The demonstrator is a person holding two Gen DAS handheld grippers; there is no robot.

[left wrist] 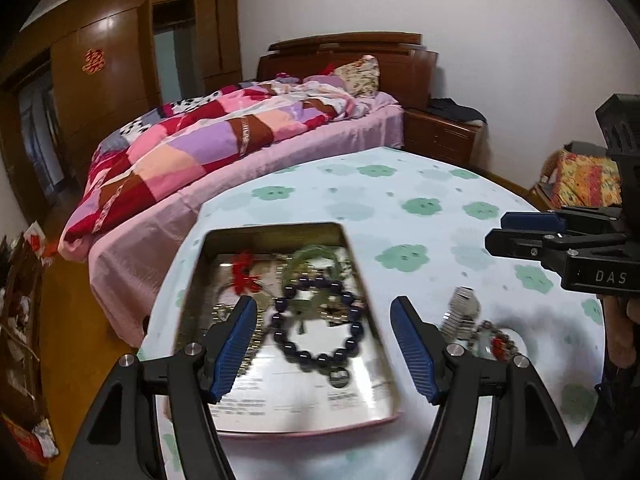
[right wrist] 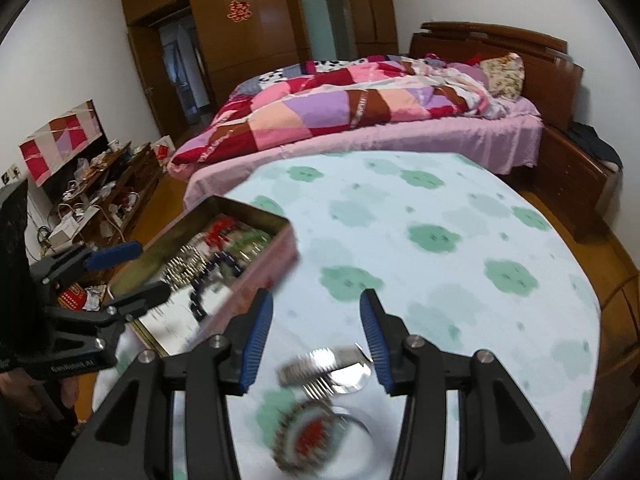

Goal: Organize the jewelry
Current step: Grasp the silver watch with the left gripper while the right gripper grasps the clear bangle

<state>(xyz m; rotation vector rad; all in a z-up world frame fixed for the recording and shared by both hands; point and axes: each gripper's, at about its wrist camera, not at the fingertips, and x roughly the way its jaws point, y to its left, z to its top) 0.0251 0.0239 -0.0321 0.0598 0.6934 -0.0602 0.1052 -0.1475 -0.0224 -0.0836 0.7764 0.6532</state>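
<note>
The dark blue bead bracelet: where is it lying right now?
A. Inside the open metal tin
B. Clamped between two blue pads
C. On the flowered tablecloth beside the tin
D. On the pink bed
A: the dark blue bead bracelet rests on the shiny floor of the open tin, and the left gripper stands open above it, its pads not touching.
</note>
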